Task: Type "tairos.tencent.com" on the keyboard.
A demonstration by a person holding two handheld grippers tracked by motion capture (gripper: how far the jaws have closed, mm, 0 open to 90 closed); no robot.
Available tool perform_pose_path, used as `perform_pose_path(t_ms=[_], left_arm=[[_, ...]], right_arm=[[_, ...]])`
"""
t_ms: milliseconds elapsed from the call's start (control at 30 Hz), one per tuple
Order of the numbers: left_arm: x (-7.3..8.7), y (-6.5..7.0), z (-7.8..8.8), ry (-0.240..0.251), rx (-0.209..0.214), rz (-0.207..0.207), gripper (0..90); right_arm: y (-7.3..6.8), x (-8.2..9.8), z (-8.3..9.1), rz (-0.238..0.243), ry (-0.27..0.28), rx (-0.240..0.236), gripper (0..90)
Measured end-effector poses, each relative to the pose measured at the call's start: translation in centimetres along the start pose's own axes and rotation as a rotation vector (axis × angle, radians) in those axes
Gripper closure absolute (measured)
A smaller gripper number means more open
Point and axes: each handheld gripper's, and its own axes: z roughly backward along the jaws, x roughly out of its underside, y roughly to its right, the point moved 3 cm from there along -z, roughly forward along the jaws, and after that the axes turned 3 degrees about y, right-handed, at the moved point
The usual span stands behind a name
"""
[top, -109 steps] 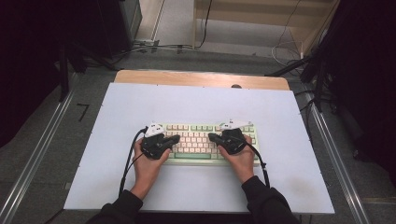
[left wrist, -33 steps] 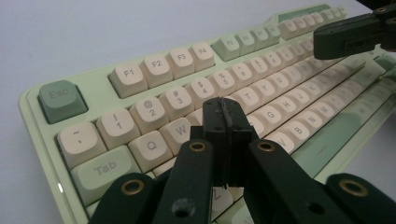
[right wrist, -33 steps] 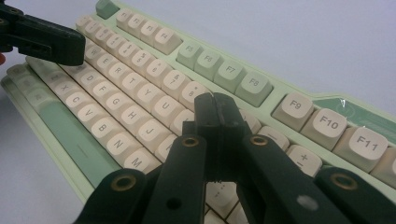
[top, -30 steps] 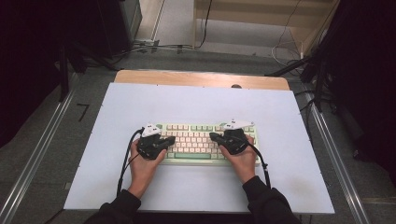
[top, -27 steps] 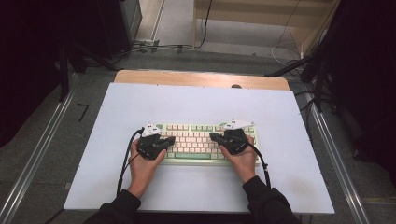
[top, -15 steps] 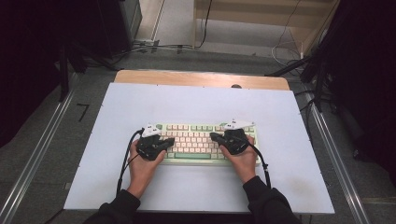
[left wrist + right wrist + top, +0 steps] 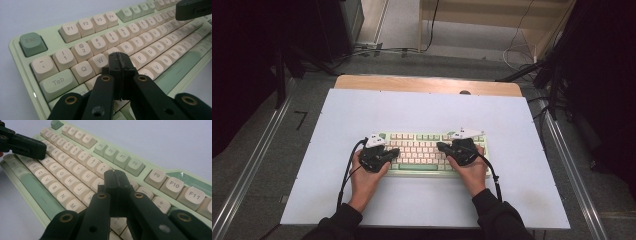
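Observation:
A pale green keyboard [image 7: 424,150] with cream keys lies in the middle of the white table [image 7: 427,115]. My left gripper [image 7: 395,150] hovers over its left end, jaws shut together with nothing between them; in the left gripper view the left gripper [image 7: 119,57] tip sits over the keyboard [image 7: 75,50] around the E and D keys. My right gripper [image 7: 440,146] is over the right half, also shut and empty; in the right gripper view the right gripper [image 7: 115,175] tip is above the keyboard [image 7: 75,162] near the number row. Whether either tip touches a key I cannot tell.
Beyond the white top runs a wooden strip [image 7: 427,84] at the far edge. Metal rails [image 7: 252,165] flank both sides. Cables lie on the floor [image 7: 387,50] behind the table. In each gripper view the other gripper shows farther off, above the keys.

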Motion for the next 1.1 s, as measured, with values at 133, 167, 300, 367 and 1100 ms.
perform_pose_path(t_ms=[133, 167, 300, 367, 1100], left_arm=[[-0.22, 0.04, 0.31, 0.025, 0.009, 0.005, 90.0], [-0.25, 0.06, 0.37, 0.031, 0.008, 0.006, 90.0], [-0.34, 0.11, 0.48, 0.041, 0.018, 0.015, 90.0], [-0.36, 0.11, 0.53, 0.043, 0.019, 0.014, 90.0], [-0.32, -0.52, 0.72, 0.064, 0.003, 0.036, 90.0]], right_arm=[[0.0, -0.01, 0.02, -0.001, 0.001, 0.0, 87.6], [0.01, -0.01, 0.02, -0.001, 0.001, 0.0, 87.6], [-0.02, -0.01, 0.02, -0.001, 0.002, 0.0, 87.6], [-0.01, -0.02, 0.04, 0.0, 0.003, 0.0, 87.6], [-0.53, 0.19, 0.67, 0.011, 0.0, -0.013, 87.6]])
